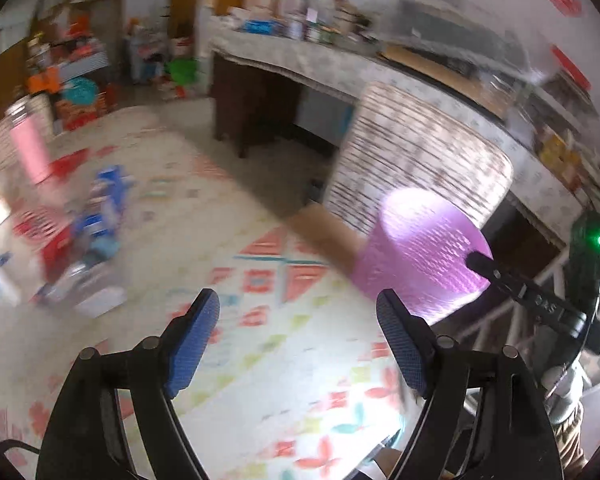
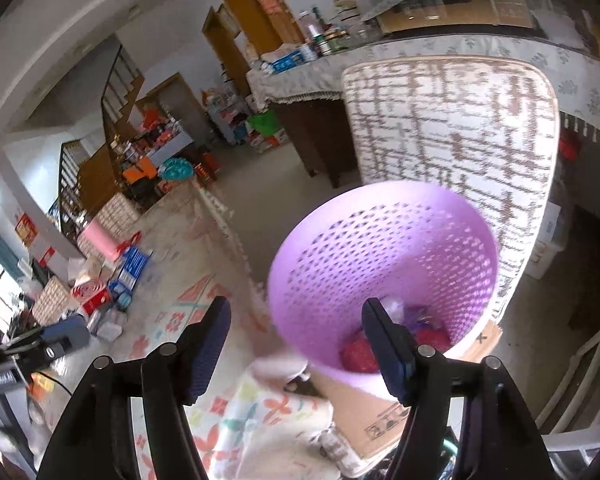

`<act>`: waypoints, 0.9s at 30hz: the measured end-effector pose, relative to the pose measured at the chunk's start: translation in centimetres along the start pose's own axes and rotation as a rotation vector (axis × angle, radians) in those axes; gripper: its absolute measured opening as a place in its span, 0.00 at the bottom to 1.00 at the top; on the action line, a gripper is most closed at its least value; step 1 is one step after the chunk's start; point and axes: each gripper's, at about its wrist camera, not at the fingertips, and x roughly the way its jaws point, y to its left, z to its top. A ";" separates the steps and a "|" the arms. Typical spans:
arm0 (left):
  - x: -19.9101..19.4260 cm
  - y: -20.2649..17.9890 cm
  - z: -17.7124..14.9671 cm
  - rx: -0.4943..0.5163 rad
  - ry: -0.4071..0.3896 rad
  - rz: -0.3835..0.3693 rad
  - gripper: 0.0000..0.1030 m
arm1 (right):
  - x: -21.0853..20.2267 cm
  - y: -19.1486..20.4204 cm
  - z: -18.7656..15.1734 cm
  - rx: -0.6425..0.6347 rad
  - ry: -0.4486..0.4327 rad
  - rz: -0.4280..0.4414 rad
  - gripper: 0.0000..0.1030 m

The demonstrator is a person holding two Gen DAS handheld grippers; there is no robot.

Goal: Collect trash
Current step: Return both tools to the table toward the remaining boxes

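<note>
A purple perforated waste basket [image 2: 384,264] stands on a cardboard box [image 2: 364,412] beside the flowered mat; it holds red and purple crumpled trash [image 2: 358,354]. My right gripper [image 2: 294,344] is open and empty, right finger over the basket's near rim. In the left wrist view the basket [image 1: 420,248] is to the right, with the other gripper's finger [image 1: 500,276] against it. My left gripper [image 1: 298,340] is open and empty above the mat [image 1: 260,320]. A blurred heap of blue, red and white packaging [image 1: 88,236] lies at the left.
A patterned mattress [image 2: 452,136] leans behind the basket against a long cloth-covered counter [image 2: 324,76] with jars and boxes. A pink roll [image 1: 30,148] stands at far left. Cluttered shelves and boxes [image 2: 148,160] fill the back. White railing [image 2: 580,368] is at right.
</note>
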 end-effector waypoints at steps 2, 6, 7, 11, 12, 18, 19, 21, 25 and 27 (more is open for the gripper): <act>-1.5 2.4 -0.6 -0.057 -0.021 0.019 0.78 | 0.2 0.8 -0.3 -0.011 0.008 0.008 0.71; -4.0 6.2 -1.8 -0.134 -0.050 0.052 0.78 | 0.0 2.4 -1.2 -0.037 0.013 0.014 0.71; -4.6 7.0 -2.3 -0.147 -0.059 0.062 0.78 | -0.1 2.5 -1.3 -0.040 0.013 0.011 0.71; -6.3 9.8 -3.6 -0.174 -0.075 0.115 0.78 | -2.3 2.1 -2.3 -0.049 -0.011 -0.032 0.73; -6.7 10.6 -4.0 -0.182 -0.075 0.131 0.78 | -3.1 1.5 -2.7 -0.049 -0.022 -0.056 0.75; -8.9 15.3 -5.9 -0.256 -0.117 0.241 0.78 | -6.4 -3.7 -3.7 0.014 -0.041 -0.221 0.77; -9.3 16.0 -6.2 -0.269 -0.132 0.265 0.78 | -6.6 -4.4 -3.6 0.028 -0.038 -0.240 0.77; -10.1 17.4 -6.7 -0.297 -0.160 0.306 0.78 | -6.6 -5.4 -3.4 0.048 -0.028 -0.262 0.77; -11.1 20.2 -7.6 -0.355 -0.152 0.363 0.78 | -4.6 -3.7 -2.0 0.000 0.058 -0.285 0.77; -11.6 21.2 -8.1 -0.369 -0.145 0.400 0.78 | -3.0 -0.5 -0.2 -0.063 0.103 -0.259 0.77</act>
